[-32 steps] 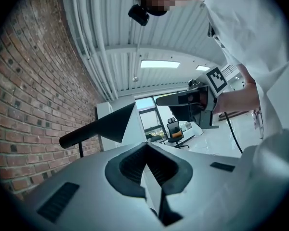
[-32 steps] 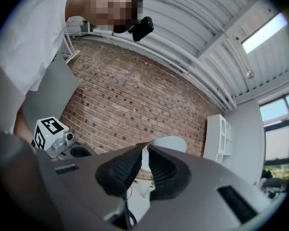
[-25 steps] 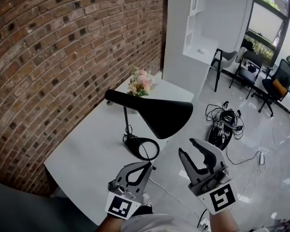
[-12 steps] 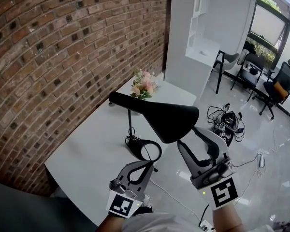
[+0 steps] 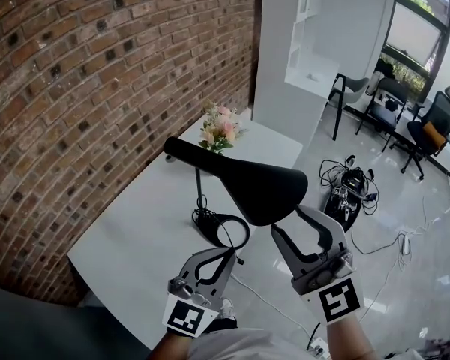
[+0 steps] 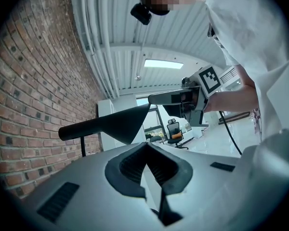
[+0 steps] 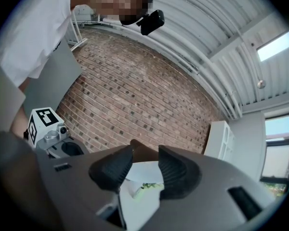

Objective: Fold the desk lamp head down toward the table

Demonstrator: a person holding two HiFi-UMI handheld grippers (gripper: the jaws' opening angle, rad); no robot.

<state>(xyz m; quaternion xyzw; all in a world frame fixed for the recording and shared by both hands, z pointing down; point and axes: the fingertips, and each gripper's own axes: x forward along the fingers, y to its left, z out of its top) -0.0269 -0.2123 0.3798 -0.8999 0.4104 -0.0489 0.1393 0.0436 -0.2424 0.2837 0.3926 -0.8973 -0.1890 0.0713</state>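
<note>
Now our right tool (image 5: 289, 220), jaws just opened wide and empty, sits just under the lamp head (image 5: 247, 180), raised above the surface (image 5: 131, 242); if we close off-centre, its smooth taper could slip free.

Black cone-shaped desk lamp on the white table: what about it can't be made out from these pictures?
- Hinge between the black cone-shaped lamp head and thin black stem: head view, the head covers it; left gripper view, only a dark silhouette.
- Black ring base: left gripper view, hidden behind the left gripper and its own body.
- Whatever holds the pink flowers: head view, the lamp head crosses in front.
</note>
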